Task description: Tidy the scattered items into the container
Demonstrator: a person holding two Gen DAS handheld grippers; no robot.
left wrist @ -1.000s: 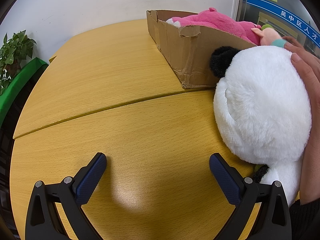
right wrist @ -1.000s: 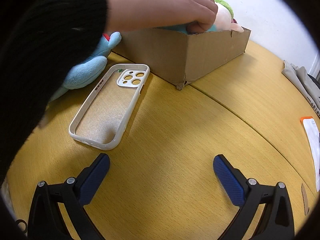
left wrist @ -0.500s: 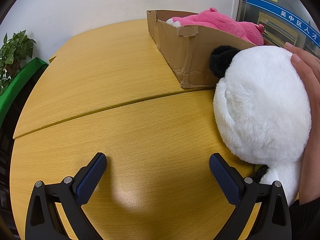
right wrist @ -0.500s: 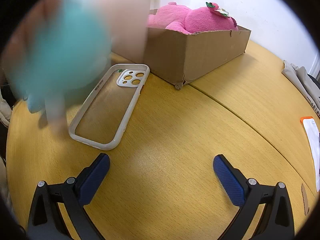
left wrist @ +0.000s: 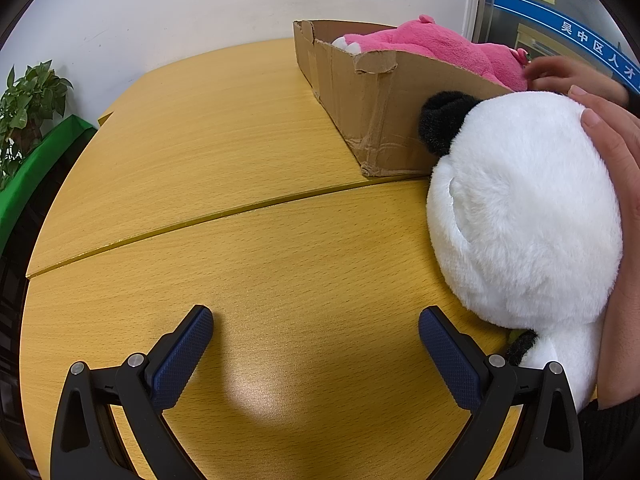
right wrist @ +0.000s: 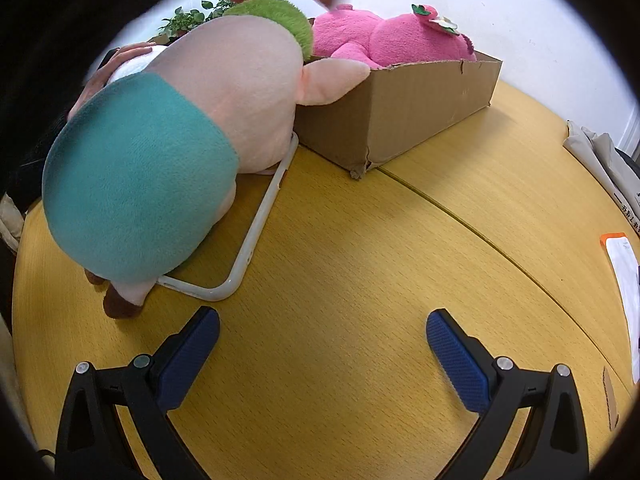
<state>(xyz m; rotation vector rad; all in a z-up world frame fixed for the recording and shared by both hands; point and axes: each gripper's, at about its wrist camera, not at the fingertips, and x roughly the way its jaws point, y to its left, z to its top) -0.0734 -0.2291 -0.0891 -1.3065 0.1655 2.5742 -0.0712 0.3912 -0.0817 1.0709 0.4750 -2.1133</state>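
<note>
1. Cardboard box (right wrist: 400,112) sits on the wooden table (right wrist: 360,260), a pink plush (right wrist: 384,36) inside it.
2. Beside the box, a pig plush (right wrist: 168,152) lies over a phone case (right wrist: 248,252); a hand (left wrist: 616,184) rests on a panda plush (left wrist: 520,208).
3. Both the left gripper (left wrist: 316,352) and right gripper (right wrist: 322,354) have their jaws apart, holding nothing.

Both wrist views low over table (left wrist: 240,280), facing shared cardboard box (left wrist: 372,112) from opposite ends.

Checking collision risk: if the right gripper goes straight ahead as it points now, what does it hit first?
Probably the cardboard box, near its front corner. The right gripper has open jaws over bare table; the plush doll and phone case lie left of that line. Depth is uncertain.
</note>
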